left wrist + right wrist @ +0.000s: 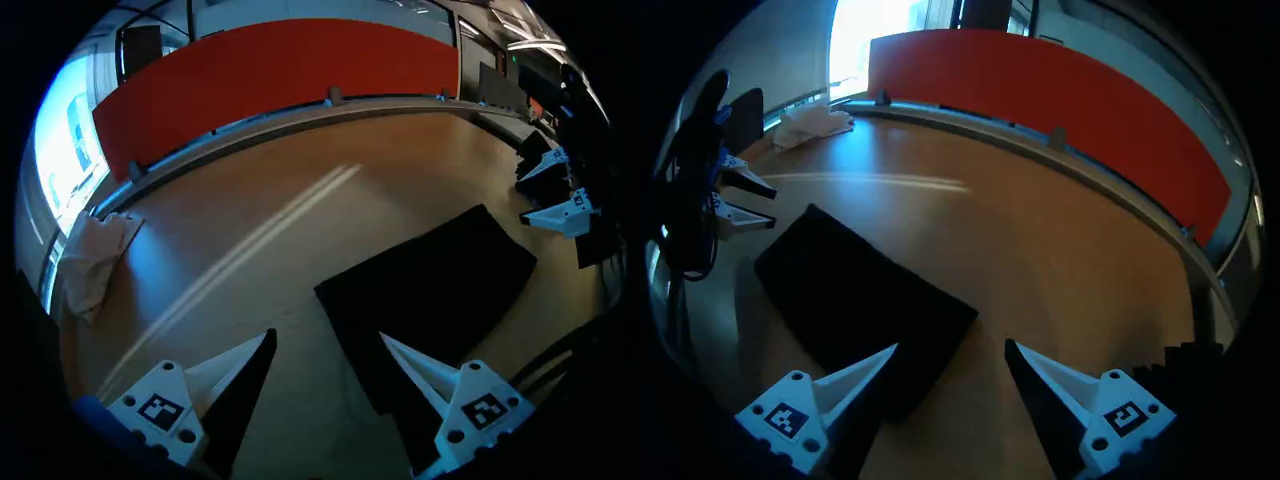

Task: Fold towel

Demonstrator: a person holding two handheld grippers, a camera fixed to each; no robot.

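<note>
Black towel (432, 280) lies flat on counter (264, 208); left gripper (327, 334), right gripper (952, 344): fingers released, empty.

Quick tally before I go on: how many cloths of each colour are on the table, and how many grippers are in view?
Black towel: 1
White cloth heap: 1
Grippers: 2, the left gripper and the right gripper, both with jaws open
Total: 4
</note>
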